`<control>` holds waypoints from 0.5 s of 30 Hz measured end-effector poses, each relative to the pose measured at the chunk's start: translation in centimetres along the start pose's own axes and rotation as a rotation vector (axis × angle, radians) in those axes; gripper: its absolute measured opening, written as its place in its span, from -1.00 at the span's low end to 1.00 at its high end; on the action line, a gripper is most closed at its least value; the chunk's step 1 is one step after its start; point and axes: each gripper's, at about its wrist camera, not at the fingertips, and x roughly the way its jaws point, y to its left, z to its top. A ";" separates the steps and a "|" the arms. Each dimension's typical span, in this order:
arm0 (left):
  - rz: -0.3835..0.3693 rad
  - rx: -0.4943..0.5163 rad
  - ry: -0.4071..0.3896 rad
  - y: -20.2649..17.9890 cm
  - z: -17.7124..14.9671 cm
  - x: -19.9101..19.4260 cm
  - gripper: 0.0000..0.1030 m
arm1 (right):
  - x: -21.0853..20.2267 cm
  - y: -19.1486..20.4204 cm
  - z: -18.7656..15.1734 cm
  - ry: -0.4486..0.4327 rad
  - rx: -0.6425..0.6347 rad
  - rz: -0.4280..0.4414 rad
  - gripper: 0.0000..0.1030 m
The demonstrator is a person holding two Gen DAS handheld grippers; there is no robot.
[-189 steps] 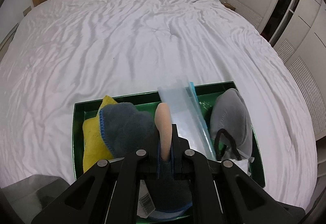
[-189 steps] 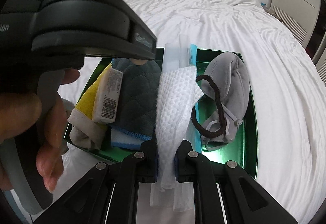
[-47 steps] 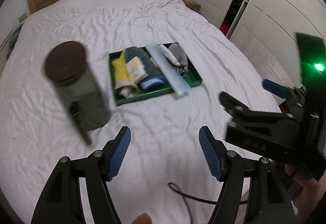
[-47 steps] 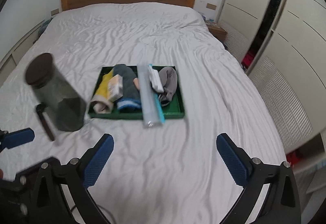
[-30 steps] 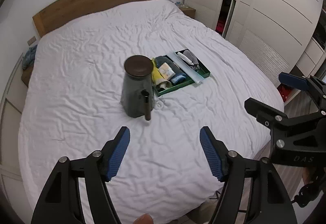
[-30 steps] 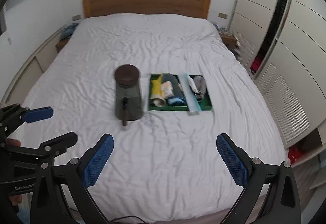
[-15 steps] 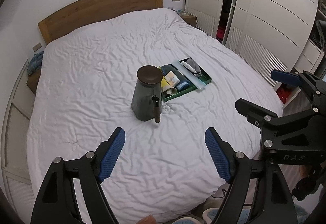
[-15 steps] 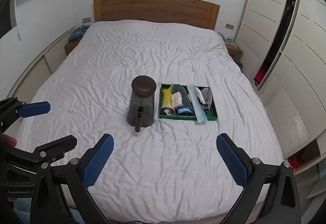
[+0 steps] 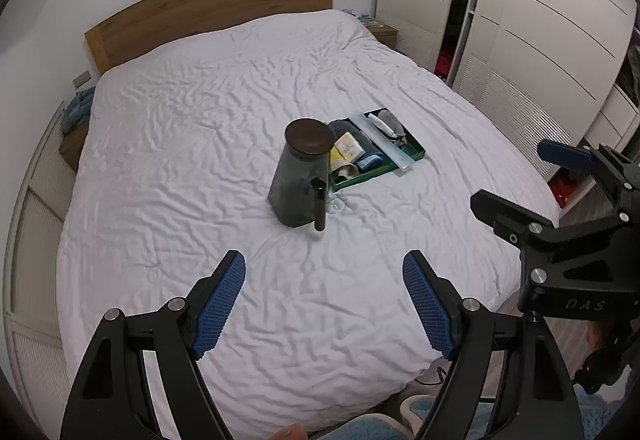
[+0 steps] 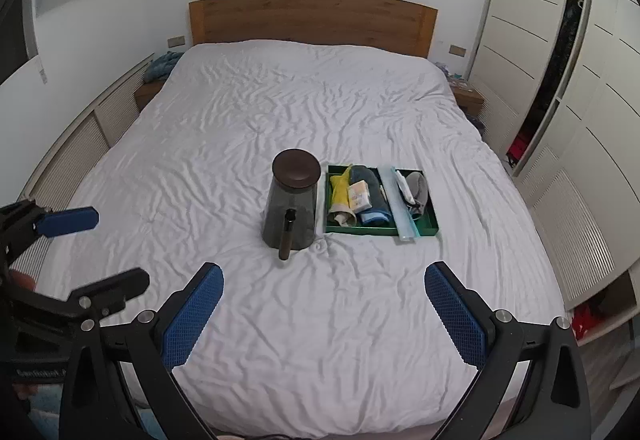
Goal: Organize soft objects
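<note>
A green tray [image 10: 431, 224] sits mid-bed, holding a yellow cloth [image 10: 339, 187], a dark blue-edged cloth [image 10: 372, 195], a labelled pale packet [image 10: 358, 195], a clear flat pouch [image 10: 400, 199] and a grey mask [image 10: 418, 189]. The tray also shows in the left wrist view [image 9: 416, 153]. My left gripper [image 9: 324, 304] is open and empty, far back from the tray near the foot of the bed. My right gripper [image 10: 324, 314] is open and empty too, beside it; it also shows at the right of the left wrist view [image 9: 532, 187].
A dark glass jug [image 10: 289, 203] with a brown lid and a handle stands left of the tray. The white crumpled bed [image 10: 280, 111] has a wooden headboard [image 10: 312, 21]. White wardrobes [image 10: 560, 79] line the right wall. A low cabinet [image 10: 80, 143] runs along the left.
Both grippers let go of their items in the tray, opened, and pulled far back and up from the bed. The view has nearly settled in the last half second.
</note>
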 end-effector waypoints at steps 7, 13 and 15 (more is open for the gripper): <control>0.019 -0.023 0.008 0.8 -0.3 -0.4 0.49 | 0.5 0.0 0.5 0.002 -0.004 0.023 0.99; 0.022 -0.028 0.008 1.0 -0.3 -0.5 0.49 | 0.8 0.2 0.4 -0.003 -0.012 0.027 0.99; 0.025 -0.028 0.007 1.0 -0.4 -0.5 0.49 | 0.8 0.4 0.4 -0.002 -0.013 0.027 0.99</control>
